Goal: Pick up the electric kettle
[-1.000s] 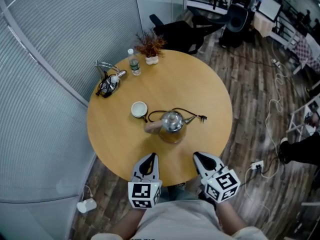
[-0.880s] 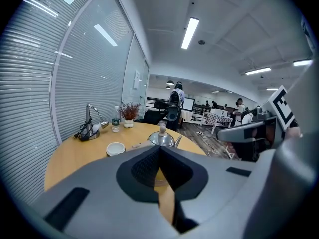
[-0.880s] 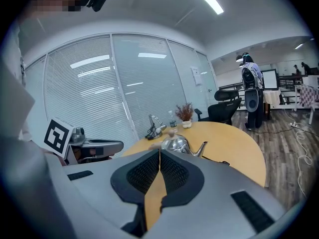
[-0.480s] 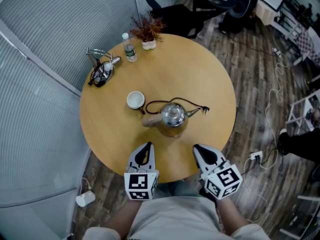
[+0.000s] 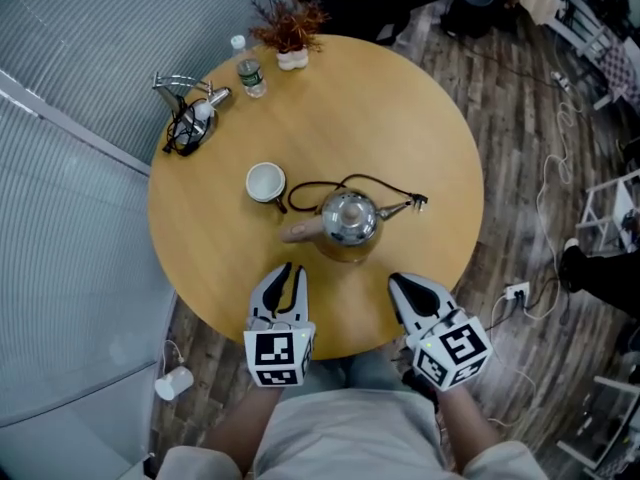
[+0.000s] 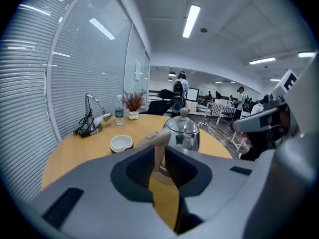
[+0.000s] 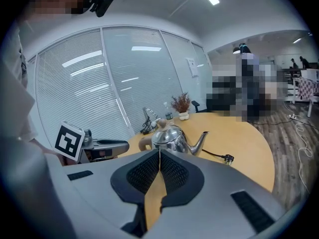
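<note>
In the head view, the kettle stands at mid-frame on the round surface, handle pointing left. A cup sits near it at upper left, and the cord loops above it. Your left claw and right claw hang over the surface's lower edge, both apart from the kettle.

In the left gripper view, your left claw's jaws have just been opening. A narrow gap shows with nothing in it, and the kettle's handle lies beyond at centre.

In the right gripper view, your right claw is closed and empty, its pads meeting. The kettle shows just above the tips.
</note>
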The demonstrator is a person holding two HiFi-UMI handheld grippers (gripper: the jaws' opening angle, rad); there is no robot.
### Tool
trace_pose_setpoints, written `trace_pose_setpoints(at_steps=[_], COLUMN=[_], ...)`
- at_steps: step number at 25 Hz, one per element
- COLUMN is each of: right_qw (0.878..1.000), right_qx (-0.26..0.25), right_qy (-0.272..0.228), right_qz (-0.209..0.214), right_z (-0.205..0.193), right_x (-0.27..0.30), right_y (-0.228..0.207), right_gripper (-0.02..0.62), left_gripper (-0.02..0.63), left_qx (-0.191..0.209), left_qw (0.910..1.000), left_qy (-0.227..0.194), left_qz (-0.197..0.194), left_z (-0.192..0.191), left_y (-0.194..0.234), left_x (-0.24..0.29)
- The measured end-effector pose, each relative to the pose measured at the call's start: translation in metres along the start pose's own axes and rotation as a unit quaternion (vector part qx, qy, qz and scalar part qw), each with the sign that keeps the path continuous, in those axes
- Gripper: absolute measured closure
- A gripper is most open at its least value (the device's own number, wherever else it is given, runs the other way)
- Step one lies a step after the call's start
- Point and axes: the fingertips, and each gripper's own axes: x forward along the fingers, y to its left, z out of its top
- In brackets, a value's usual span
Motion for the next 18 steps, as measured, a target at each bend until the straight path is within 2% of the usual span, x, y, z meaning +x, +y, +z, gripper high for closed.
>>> trace_pose_setpoints(at_steps=[10,18], right_qw=[1.0,0.999], right_qx=[0.016,0.027], right_qy=[0.022,0.036], right_qz=[0.003,0.001], right_z=[-0.017,-0.028], right_x=[0.016,0.023], right_y=[-0.004,-0.009], right_gripper=[0.563,0.563], left_gripper=[0.406,0.383], left_qx=[-0.012,-0.037], left_qw=[0.9984,0.9967], left_qy=[0.026,0.046], left_qz=[0.049,0.055], left_z=[-0.025,-0.037], left_y=[0.035,0.044], left_x=[0.037,0.066])
